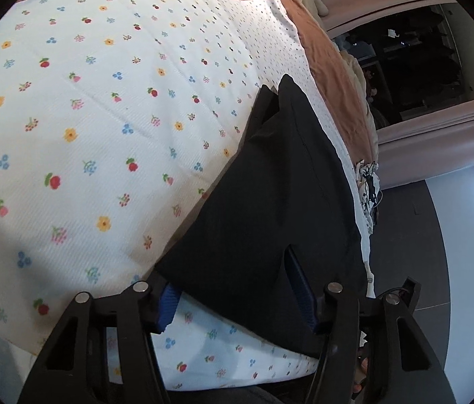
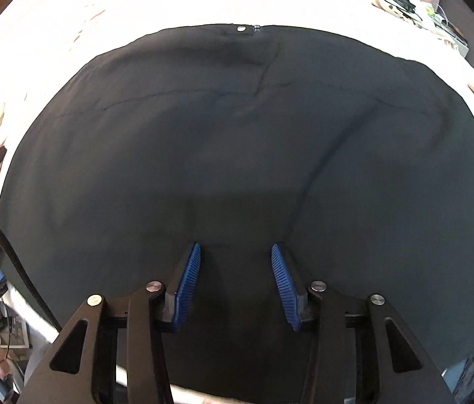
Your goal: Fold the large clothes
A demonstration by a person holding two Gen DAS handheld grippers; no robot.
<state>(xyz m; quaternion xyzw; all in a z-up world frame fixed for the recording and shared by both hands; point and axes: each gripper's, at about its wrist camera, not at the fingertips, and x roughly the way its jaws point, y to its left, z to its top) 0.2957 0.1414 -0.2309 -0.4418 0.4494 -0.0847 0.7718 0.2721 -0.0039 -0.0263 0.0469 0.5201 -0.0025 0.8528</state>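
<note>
A black garment [image 2: 237, 155] is seen spread flat across the middle of the right wrist view, on a bed covered by a white floral sheet [image 1: 102, 107]. Its waistband runs along the upper edge of the frame, where a metal button [image 2: 241, 28] is made out; the garment's lower and right edges are cut off by the frame and by the tool's black arms. The right gripper [image 2: 235, 282] is held low over the cloth with its blue pads [image 2: 190, 279] parted; no fold is seen between them, so it is released.

In the left wrist view a corner of the same garment [image 1: 270, 202] is shown in the lower right, draped over the sheet's edge. The left gripper [image 1: 237, 306] is placed astride this corner: the right pad [image 1: 301, 289] is partly hidden in a slit of cloth, the left pad [image 1: 168, 306] sits at the hem. Whether the pads press the fabric cannot be told. A brown blanket [image 1: 321, 50] is seen at the upper right, and a dark window beyond it is hard to read.
</note>
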